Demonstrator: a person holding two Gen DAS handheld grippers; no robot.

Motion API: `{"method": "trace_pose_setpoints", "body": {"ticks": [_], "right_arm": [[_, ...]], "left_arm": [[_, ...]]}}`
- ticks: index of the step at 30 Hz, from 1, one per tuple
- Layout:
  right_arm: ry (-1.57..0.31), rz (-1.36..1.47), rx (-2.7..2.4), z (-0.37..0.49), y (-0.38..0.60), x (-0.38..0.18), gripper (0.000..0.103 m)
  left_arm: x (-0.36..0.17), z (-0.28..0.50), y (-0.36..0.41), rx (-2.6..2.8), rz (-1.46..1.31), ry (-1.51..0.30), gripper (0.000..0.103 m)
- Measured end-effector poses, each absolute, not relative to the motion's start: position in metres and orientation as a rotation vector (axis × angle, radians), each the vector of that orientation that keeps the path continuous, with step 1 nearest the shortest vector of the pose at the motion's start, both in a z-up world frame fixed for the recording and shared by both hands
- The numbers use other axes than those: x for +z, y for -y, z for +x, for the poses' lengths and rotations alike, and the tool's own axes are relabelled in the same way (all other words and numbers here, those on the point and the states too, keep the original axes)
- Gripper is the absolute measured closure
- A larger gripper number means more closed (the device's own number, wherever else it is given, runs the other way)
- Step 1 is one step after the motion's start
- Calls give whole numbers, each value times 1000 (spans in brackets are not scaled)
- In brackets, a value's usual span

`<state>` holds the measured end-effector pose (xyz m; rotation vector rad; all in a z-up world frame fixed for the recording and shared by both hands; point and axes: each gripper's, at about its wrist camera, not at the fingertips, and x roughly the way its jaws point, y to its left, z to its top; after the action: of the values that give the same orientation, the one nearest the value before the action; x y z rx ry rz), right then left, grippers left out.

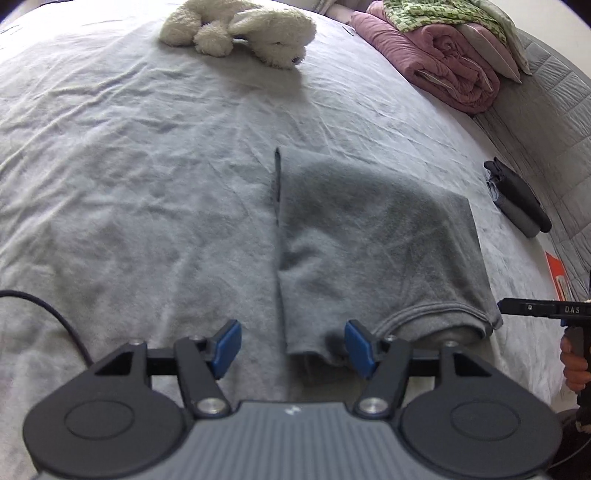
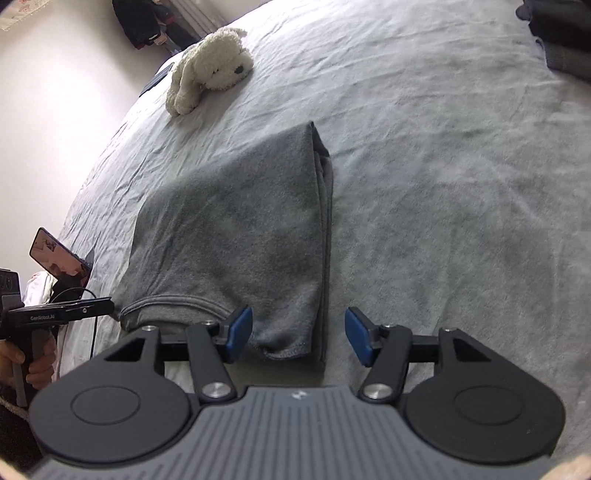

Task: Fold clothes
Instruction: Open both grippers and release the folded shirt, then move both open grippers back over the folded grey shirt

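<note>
A dark grey garment [image 1: 373, 236] lies folded into a long rectangle on the pale grey bed sheet [image 1: 129, 166]. It also shows in the right wrist view [image 2: 236, 236]. My left gripper [image 1: 293, 347] is open, hovering over the garment's near left corner, with nothing between its blue pads. My right gripper [image 2: 299, 338] is open over the garment's near right corner and layered edge. The right gripper's body shows at the right edge of the left wrist view [image 1: 546, 308]. The left gripper's body shows at the left of the right wrist view [image 2: 62, 314].
A white plush dog [image 1: 243, 31] lies at the far side of the bed, also in the right wrist view [image 2: 210, 70]. Pink and green bedding [image 1: 443, 51] is piled at the far right. A small stack of dark folded clothes [image 1: 517, 199] sits near the bed's right edge. A phone [image 2: 59, 256] stands at the left.
</note>
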<state>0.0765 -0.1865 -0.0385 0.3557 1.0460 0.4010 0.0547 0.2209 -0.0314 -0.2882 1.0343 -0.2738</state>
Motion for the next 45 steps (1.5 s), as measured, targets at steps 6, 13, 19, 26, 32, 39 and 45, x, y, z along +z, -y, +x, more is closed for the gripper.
{"method": "trace_pose_setpoints", "body": {"ticks": [6,13,19,26,32,39,45], "right_arm": [[-808,334,215,78,183,-27,43],[-559,104,199,94,125,-30,44],[-407,-40,246,103,85,-29,52],[-545,-219,239,119,67,-74,67],[-555,-280,218,117,67,-83,67],[-533,-177,197,125,84,-71,64],[-597,-92,172,136,103,-82,55]], "left_arm": [[-17,65,-202,-93,-249,-755,40],[-20,81,-132,-103,9,-501,41],[-31,101,-95,-145,77,-470,44],[-69,112,-74,-160,192,-536,44],[-69,106,-72,-160,214,-527,43],[-48,104,-98,-154,165,-517,42],[-70,115,-116,-128,166,-593,38]]}}
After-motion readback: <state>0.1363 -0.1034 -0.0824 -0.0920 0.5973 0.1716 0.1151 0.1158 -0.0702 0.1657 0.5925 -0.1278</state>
